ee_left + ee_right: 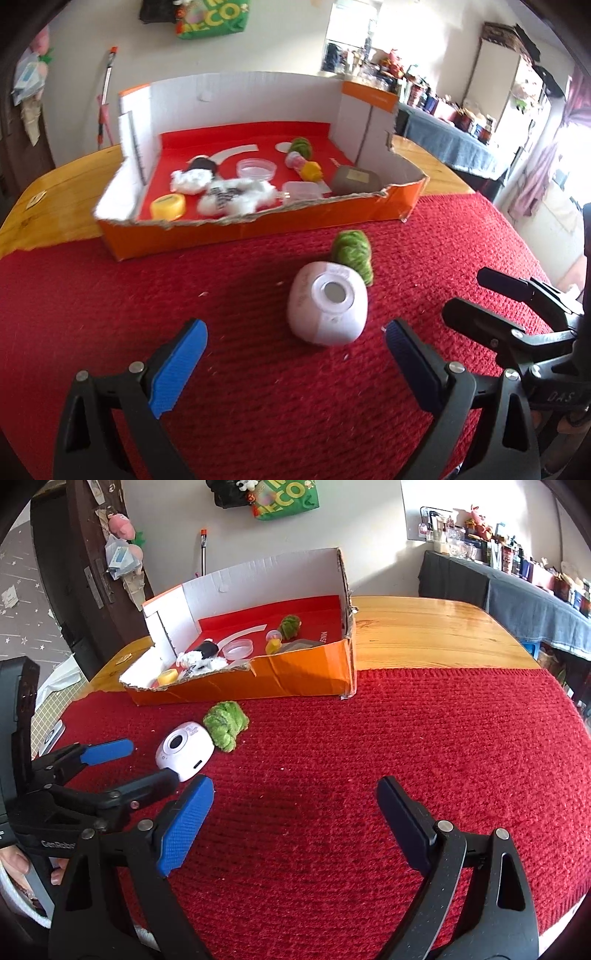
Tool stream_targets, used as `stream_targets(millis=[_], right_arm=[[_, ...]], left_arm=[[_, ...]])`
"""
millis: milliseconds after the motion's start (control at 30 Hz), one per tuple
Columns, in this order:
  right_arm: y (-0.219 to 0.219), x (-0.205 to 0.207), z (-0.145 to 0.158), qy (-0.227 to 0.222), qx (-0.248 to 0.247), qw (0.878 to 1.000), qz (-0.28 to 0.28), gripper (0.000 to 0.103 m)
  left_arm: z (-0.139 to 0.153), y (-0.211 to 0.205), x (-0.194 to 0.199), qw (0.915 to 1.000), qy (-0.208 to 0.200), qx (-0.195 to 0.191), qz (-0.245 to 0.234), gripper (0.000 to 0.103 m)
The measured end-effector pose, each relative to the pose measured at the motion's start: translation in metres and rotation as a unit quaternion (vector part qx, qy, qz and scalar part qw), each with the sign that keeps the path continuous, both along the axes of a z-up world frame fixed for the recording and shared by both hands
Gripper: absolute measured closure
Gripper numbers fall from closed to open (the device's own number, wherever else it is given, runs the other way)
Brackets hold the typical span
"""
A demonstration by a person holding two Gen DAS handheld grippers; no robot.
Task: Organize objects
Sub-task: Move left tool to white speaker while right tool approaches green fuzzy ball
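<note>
Left gripper [295, 345] is hovering low in the left wrist view with its blue pads spread wide apart, nothing clamped. Right gripper [295, 797] is also standing wide apart over bare red mat [406, 738], gripping nothing.

White rounded device [327, 308] is lying on the mat at frame centre in the left wrist view: smooth pale shell, a raised white ring with a grey disc facing the camera. Right wrist view is showing a small dark slot on its side. It is sitting just ahead of the left gripper's fingertips, roughly in line with the gap between them, not touched by either pad.

Green fuzzy ball [352, 256] is lying just behind the device, touching or nearly touching it. Both are sitting well to the left of the right gripper, in the left middle of the right wrist view.

Orange cardboard box [258, 225] with torn front wall is sitting further back on the tabletop [424, 635], holding a yellow cap [168, 206], white fluff [236, 195], a clear round lid [256, 168] and another green ball [301, 147].
</note>
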State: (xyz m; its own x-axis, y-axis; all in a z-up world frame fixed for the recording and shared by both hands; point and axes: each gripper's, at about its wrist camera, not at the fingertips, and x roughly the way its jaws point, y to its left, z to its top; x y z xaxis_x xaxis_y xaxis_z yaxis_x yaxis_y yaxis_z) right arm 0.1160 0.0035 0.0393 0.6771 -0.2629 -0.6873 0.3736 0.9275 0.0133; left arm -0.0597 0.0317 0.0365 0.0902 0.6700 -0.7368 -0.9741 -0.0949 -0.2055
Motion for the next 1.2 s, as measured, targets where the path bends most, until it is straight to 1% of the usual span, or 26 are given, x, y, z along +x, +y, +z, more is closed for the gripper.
stream_targets(millis=[67,167,300,367,500,567,767,1033,1200], right_arm=[[-0.002,0.0,0.001,0.0,0.0,1.0,-0.002,0.012],[-0.005,-0.001,0.003,-0.002,-0.001,1.0,-0.004,0.012],[-0.009,-0.003,0.003,-0.005,0.003,1.0,-0.009,0.012],[-0.011,-0.003,0.003,-0.006,0.006,1.0,-0.011,0.012],[-0.012,-0.001,0.002,-0.005,0.01,1.0,-0.01,0.012],[-0.011,0.001,0.0,-0.003,0.01,1.0,-0.008,0.012],[-0.007,0.01,-0.003,0.005,0.008,1.0,0.002,0.012],[-0.002,0.026,-0.005,0.01,0.011,1.0,0.015,0.012],[0.006,0.05,-0.004,0.021,0.001,0.999,0.033,0.012]], left_arm=[[-0.002,0.007,0.002,0.9999,-0.003,-0.01,-0.012,0.004],[-0.008,0.015,0.001,0.9997,-0.005,-0.019,-0.013,0.004],[-0.009,0.019,0.0,0.9995,0.029,-0.014,-0.002,0.008],[-0.01,0.02,-0.004,0.9994,0.034,-0.012,0.0,0.008],[-0.009,0.02,-0.012,0.9992,0.04,-0.005,0.002,0.015],[-0.009,0.019,-0.018,0.9988,0.047,-0.002,0.01,0.015],[-0.009,0.018,-0.035,0.9992,0.039,0.002,0.013,0.023],[-0.01,0.008,-0.053,0.9993,0.031,0.006,0.018,0.026],[-0.01,0.006,-0.06,0.9994,0.03,0.011,0.015,0.026]])
